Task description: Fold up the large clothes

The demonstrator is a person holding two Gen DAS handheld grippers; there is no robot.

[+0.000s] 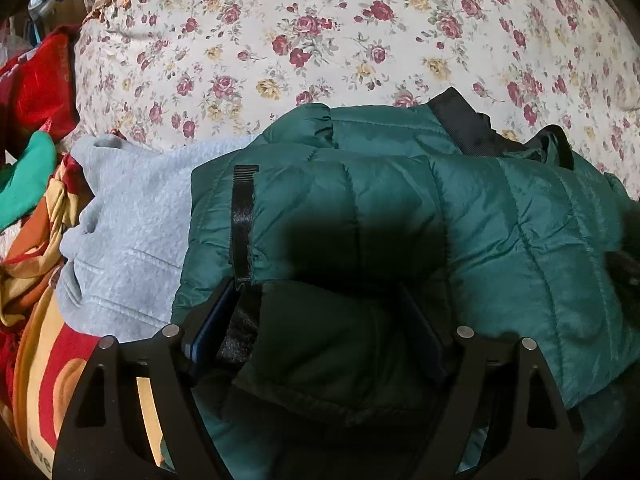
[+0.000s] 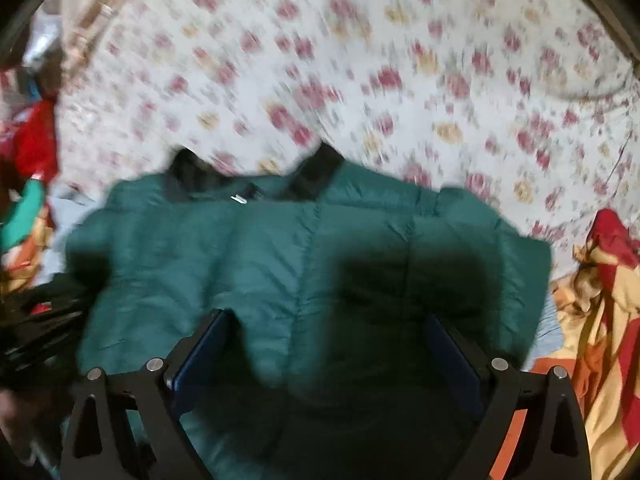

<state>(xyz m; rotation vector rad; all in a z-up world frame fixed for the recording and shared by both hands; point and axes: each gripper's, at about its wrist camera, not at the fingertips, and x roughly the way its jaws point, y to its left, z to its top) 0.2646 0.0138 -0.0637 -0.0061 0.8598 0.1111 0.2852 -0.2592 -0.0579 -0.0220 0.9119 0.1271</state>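
The green puffer jacket (image 1: 400,208) lies on the bed's floral sheet (image 1: 320,40), partly over a grey fleece (image 1: 132,232), its black collar (image 1: 464,128) toward the far side, so collar-to-hem runs away from the cameras while the folded bundle looks widest left to right. The left hand-held gripper (image 1: 320,320) straddles a folded sleeve with jaws spread; whether the pads press it cannot be told. The right hand-held gripper (image 2: 328,344) hovers released over the padding. To fold well, each should probably pinch near the hem edge and lift evenly toward the collar.

Floral bedsheet (image 1: 360,40), striped blanket (image 2: 608,300).
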